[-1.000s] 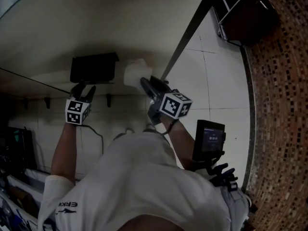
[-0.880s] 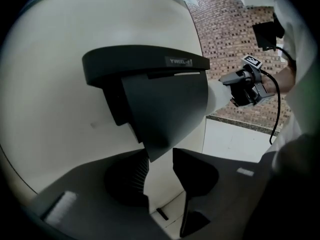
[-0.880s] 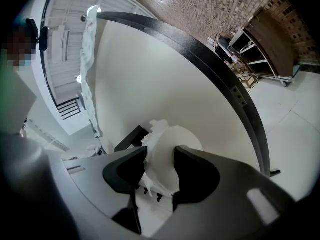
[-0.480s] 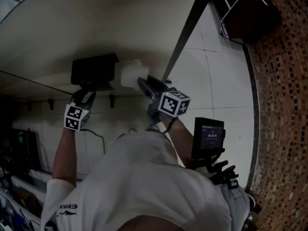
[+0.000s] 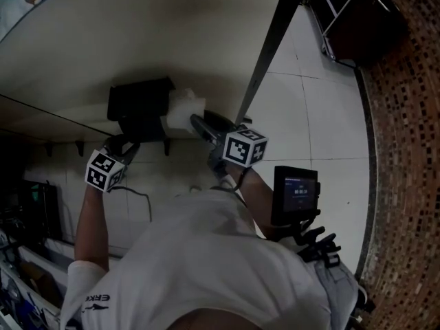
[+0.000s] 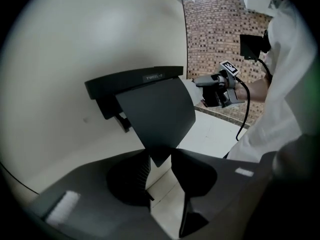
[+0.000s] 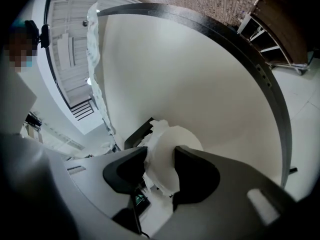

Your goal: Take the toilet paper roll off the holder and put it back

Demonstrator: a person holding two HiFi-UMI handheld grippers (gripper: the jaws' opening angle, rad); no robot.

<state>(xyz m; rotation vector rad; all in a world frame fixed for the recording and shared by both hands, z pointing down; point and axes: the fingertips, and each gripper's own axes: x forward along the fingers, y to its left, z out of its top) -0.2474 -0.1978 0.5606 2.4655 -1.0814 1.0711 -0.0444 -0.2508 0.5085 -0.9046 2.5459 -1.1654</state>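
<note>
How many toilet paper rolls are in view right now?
1. The white toilet paper roll is clamped between the right gripper's jaws, beside the black wall holder. More may be hidden.

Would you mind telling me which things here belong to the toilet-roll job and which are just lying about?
Job: toilet paper roll, clamped in right gripper; black holder; its flap, corner inside left gripper, jaws opening.
Lying about: screen device; rack; wall hooks.
</note>
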